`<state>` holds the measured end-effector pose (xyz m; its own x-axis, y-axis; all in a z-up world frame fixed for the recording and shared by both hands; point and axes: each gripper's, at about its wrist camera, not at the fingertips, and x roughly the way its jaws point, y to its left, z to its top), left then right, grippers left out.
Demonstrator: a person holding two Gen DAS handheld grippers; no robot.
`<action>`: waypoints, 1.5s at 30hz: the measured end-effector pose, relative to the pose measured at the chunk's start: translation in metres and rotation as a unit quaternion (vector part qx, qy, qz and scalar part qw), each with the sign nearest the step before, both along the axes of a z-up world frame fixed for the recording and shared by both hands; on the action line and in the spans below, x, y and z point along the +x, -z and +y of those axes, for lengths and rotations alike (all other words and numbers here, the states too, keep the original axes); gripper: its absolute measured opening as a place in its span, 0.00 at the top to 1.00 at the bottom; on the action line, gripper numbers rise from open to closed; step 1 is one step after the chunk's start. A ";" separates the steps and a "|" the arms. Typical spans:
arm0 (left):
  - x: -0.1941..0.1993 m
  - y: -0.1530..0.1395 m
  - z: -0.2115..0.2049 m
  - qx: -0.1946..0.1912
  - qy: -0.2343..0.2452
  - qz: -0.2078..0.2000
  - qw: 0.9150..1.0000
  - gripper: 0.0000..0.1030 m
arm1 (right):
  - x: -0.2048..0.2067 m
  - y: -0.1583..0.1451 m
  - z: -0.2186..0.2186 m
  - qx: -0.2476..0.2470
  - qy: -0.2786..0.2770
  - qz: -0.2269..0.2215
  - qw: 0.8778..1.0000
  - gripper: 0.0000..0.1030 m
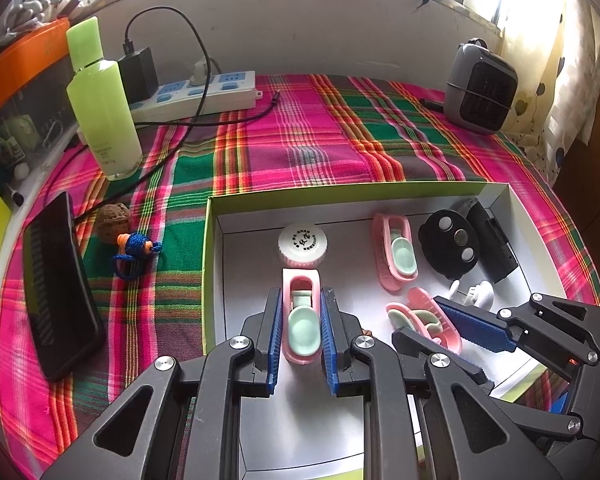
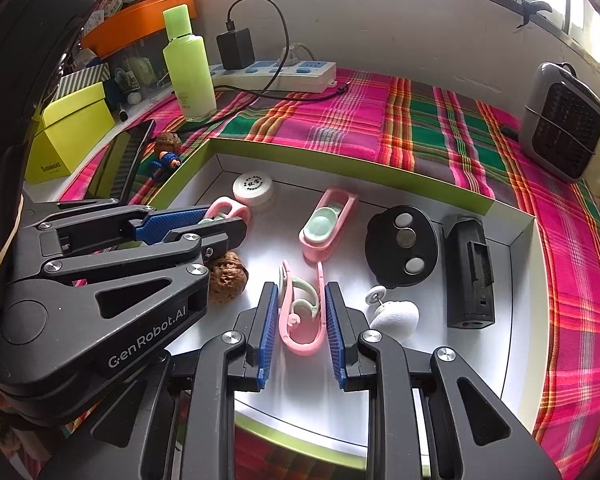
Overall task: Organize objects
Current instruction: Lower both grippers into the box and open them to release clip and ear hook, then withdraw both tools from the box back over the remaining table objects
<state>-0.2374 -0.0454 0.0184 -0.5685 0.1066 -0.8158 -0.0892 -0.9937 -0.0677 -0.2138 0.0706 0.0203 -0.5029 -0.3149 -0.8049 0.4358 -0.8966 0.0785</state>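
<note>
Nearest the left wrist camera, the left tool (image 1: 300, 320) is clamped on a pink clip with a mint pad (image 1: 301, 316), its blue pads pressed to both sides, low over the white floor of the green-walled box (image 1: 210, 264). Just to its right the right tool (image 2: 302, 314) is closed on a second pink clip (image 2: 300, 312), which lies on its side with its mint hooks showing. In the right wrist view a walnut (image 2: 227, 278) rests on the box floor beside the left tool. Farther into the box lie a third pink clip (image 1: 396, 256), a white round cap (image 1: 302, 244), a black disc with three round spots (image 1: 450, 246), a black rectangular block (image 2: 470, 270) and a small white piece (image 2: 394, 314). Outside the box, on the plaid cloth covering the tabletop (image 1: 300, 136), are a dark phone (image 1: 60, 292), another walnut on a blue cord (image 1: 114, 224), a green bottle (image 1: 100, 100), a power strip (image 1: 198, 94) and a grey fan heater (image 1: 480, 88).
</note>
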 end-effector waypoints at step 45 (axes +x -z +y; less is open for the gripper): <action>0.009 -0.011 0.001 -0.008 -0.014 0.010 1.000 0.62 | 0.007 -0.006 0.006 -0.001 0.020 0.006 1.000 0.58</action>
<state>-0.2282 -0.0448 0.0290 -0.5870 0.0772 -0.8059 -0.0629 -0.9968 -0.0497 -0.2069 0.0770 0.0265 -0.5256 -0.2963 -0.7975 0.4006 -0.9132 0.0753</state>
